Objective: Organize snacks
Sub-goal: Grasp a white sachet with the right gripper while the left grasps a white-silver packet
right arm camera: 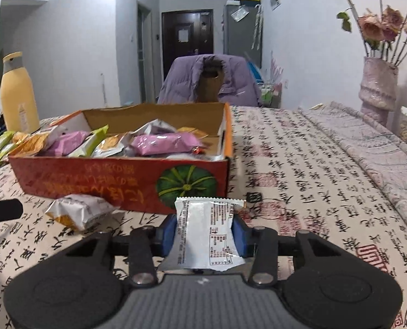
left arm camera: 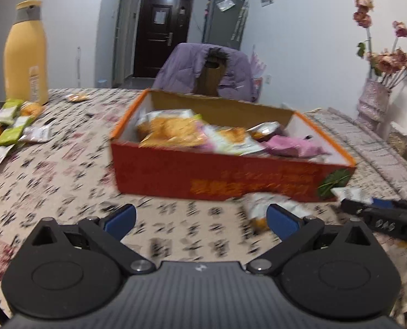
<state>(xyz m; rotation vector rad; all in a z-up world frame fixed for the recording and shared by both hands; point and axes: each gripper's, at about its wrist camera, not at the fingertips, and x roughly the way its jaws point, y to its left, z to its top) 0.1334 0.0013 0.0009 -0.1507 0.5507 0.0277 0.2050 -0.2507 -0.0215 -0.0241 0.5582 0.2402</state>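
The right gripper [right arm camera: 204, 235] is clenched on a white snack packet [right arm camera: 207, 233] just before the red box's [right arm camera: 93, 175] near wall; light, crinkly and slippery, it is best pinched mid-body. The left gripper [left arm camera: 200, 216] hangs released above the tablecloth [left arm camera: 66, 178], apparently beside another packet [left arm camera: 261, 208].

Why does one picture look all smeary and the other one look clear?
Left wrist view: the red box and patterned tablecloth are streaked with motion blur. Right wrist view: sharp, so the print on the white packet in the right claw shows. Both views bend at the edges.
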